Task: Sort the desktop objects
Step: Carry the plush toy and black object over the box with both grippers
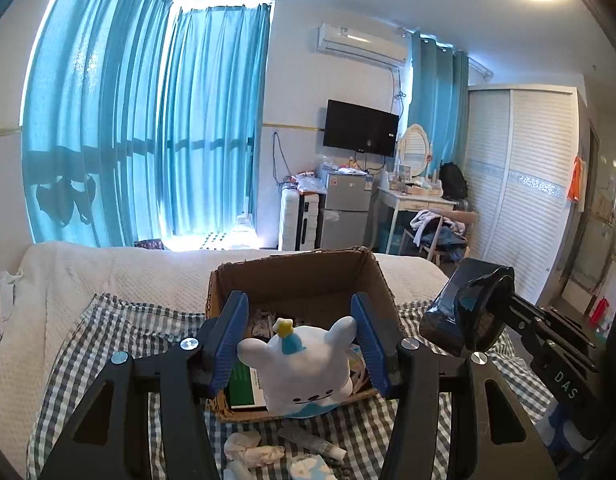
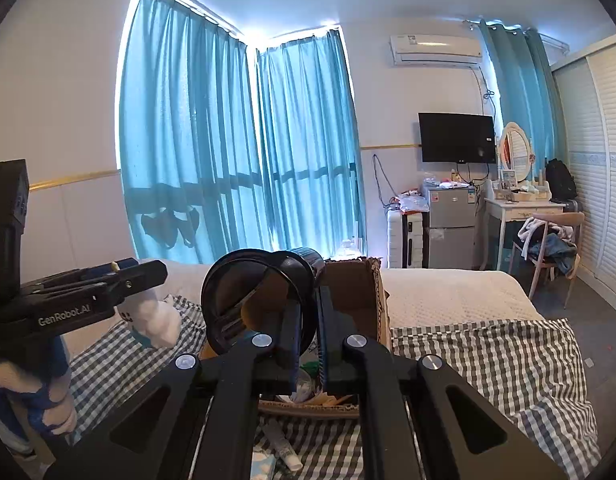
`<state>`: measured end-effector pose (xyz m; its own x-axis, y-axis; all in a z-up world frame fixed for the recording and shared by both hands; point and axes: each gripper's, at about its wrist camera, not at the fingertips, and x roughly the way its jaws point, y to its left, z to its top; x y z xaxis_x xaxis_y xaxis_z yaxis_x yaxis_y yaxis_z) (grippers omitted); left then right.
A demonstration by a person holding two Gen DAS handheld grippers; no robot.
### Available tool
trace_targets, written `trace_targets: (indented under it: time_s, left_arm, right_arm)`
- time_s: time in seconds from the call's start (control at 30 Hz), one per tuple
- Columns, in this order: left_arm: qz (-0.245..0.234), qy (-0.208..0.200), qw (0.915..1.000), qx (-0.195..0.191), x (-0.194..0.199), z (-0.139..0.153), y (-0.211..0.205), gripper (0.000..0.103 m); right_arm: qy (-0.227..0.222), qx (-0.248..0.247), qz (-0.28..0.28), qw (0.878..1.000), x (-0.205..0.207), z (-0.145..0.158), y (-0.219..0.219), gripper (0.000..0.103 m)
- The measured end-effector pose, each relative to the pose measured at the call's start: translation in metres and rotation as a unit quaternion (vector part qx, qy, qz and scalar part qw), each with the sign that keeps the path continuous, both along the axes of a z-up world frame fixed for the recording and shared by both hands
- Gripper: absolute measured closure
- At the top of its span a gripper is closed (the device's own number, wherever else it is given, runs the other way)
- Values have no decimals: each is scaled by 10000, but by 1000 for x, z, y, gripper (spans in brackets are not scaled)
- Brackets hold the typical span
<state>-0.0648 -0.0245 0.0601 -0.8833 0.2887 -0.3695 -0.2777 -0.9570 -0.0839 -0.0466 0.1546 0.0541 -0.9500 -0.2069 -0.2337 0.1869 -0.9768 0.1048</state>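
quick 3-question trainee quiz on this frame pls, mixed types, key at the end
1. True or false: the left gripper holds a white cartoon figurine over the cardboard box.
2. What is the right gripper shut on?
A. a green book
B. a black cup
C. a tissue pack
3. Fill in: the box sits on a grey-and-white ____ cloth.

Key:
1. True. The figurine sits between the blue pads.
2. B. The fingers pinch the cup's wall, with its open mouth tilted toward the camera.
3. Checked.
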Motion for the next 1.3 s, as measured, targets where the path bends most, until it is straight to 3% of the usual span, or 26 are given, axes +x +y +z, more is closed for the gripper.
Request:
trace_targets:
  time_s: [0.5, 1.3]
  left_arm:
    - [101, -164, 9998, -52, -63, -21, 12, 48]
    - [40, -984, 9948, -248, -168, -117, 29, 48]
  right_arm:
    - [-268, 108, 31, 9996, -65, -19, -4, 97]
    - [-1227, 172, -35, 9923, -178, -99, 14, 94]
